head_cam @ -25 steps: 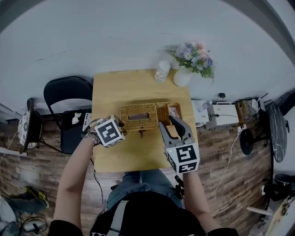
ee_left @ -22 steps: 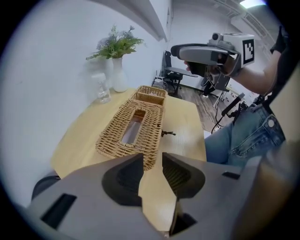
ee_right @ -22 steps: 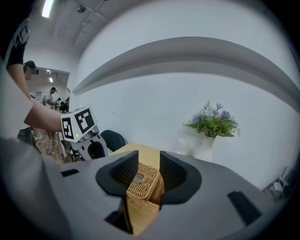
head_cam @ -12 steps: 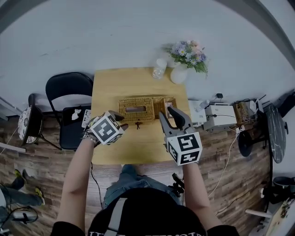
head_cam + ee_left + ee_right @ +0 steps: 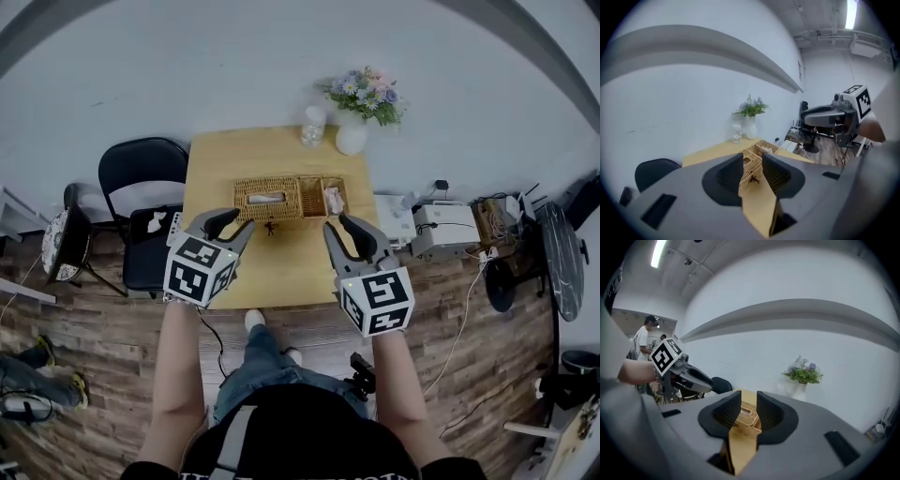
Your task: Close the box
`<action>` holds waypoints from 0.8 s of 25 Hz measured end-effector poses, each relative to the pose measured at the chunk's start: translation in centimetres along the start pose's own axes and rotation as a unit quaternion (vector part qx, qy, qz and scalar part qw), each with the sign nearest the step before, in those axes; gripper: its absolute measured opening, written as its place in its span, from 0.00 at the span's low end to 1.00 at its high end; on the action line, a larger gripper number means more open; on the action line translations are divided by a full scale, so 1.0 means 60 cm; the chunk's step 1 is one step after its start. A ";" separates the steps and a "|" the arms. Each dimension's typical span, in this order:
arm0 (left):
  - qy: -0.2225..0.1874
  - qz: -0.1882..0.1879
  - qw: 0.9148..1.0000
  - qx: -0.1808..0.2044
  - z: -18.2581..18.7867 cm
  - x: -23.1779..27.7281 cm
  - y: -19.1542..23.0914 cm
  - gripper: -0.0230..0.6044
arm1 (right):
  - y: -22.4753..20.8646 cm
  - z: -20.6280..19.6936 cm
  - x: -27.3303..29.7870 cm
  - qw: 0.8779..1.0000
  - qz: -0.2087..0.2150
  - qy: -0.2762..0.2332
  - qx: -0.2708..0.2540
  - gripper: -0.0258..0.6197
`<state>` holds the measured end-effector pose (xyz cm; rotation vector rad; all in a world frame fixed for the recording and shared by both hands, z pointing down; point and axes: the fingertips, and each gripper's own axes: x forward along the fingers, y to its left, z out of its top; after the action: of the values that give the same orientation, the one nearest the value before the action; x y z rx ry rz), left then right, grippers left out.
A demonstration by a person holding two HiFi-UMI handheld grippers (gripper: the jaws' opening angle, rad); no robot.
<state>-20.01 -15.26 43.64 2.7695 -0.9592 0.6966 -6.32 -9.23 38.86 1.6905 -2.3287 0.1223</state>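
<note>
The wicker box lies across the middle of the wooden table. Its left part is covered by a slotted lid, while its right compartment shows something white inside. A small dark clasp lies on the table just in front of it. My left gripper hovers near the box's front left, open and empty. My right gripper is held near the front right, its jaws closing with nothing between them. The box shows beyond the left gripper, and the box also shows past the right gripper.
A white vase of flowers and a clear glass stand at the table's far right edge. A black chair is on the left, and a white appliance sits on a stand to the right. A person stands far off.
Both grippers have drawn back from the box toward the table's near edge. The left one came off the box's left end. The right jaws have narrowed.
</note>
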 end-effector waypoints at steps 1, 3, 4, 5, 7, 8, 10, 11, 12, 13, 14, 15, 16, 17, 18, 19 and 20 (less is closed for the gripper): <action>-0.017 0.008 1.000 -0.005 0.007 -0.013 -0.006 0.24 | 0.003 0.000 -0.011 1.000 0.001 -0.003 0.000 0.21; -0.052 0.022 0.998 -0.020 0.021 -0.038 -0.018 0.24 | 0.012 0.002 -0.032 1.000 0.003 -0.010 -0.003 0.21; -0.070 0.029 0.997 -0.027 0.028 -0.052 -0.023 0.24 | 0.016 0.004 -0.041 1.000 0.004 -0.014 -0.004 0.20; -0.089 0.036 0.995 -0.033 0.036 -0.065 -0.029 0.24 | 0.020 0.008 -0.050 1.000 0.004 -0.018 -0.006 0.20; -0.128 0.051 0.989 -0.045 0.054 -0.094 -0.039 0.24 | 0.022 0.020 -0.066 0.999 -0.003 -0.031 -0.008 0.16; -0.148 0.064 0.986 -0.051 0.063 -0.108 -0.041 0.24 | 0.021 0.029 -0.074 0.999 -0.009 -0.039 -0.008 0.12; -0.180 0.098 0.977 -0.054 0.076 -0.134 -0.039 0.09 | 0.019 0.045 -0.088 0.998 -0.018 -0.054 -0.007 0.08; -0.192 0.111 0.974 -0.052 0.080 -0.144 -0.039 0.06 | 0.019 0.051 -0.094 0.998 -0.019 -0.059 -0.007 0.07; -0.201 0.120 0.971 -0.050 0.083 -0.154 -0.041 0.06 | 0.021 0.056 -0.101 0.998 -0.019 -0.063 -0.008 0.06; -0.209 0.125 0.969 -0.047 0.086 -0.164 -0.045 0.06 | 0.023 0.060 -0.107 0.998 -0.019 -0.066 -0.010 0.06; -0.217 0.128 0.967 -0.042 0.090 -0.174 -0.050 0.06 | 0.026 0.064 -0.113 0.997 -0.019 -0.068 -0.013 0.06; -0.223 0.133 0.965 -0.035 0.094 -0.183 -0.054 0.06 | 0.028 0.067 -0.119 0.997 -0.019 -0.070 -0.016 0.06; -0.228 0.139 0.963 -0.027 0.099 -0.191 -0.056 0.06 | 0.031 0.070 -0.123 0.997 -0.020 -0.073 -0.019 0.06; -0.232 0.145 0.962 -0.020 0.103 -0.198 -0.057 0.06 | 0.033 0.072 -0.127 0.997 -0.022 -0.074 -0.022 0.06; -0.236 0.151 0.960 -0.012 0.108 -0.205 -0.056 0.06 | 0.034 0.074 -0.129 0.997 -0.024 -0.076 -0.024 0.06; -0.240 0.157 0.958 -0.005 0.114 -0.211 -0.055 0.06 | 0.036 0.077 -0.130 0.996 -0.026 -0.078 -0.025 0.06; -0.245 0.162 0.956 0.003 0.120 -0.217 -0.052 0.06 | 0.038 0.080 -0.129 0.996 -0.027 -0.079 -0.027 0.06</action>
<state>-24.34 -7.52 31.31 2.8746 -1.5247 0.0233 -7.00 -2.42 32.42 1.7953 -2.3711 -0.0874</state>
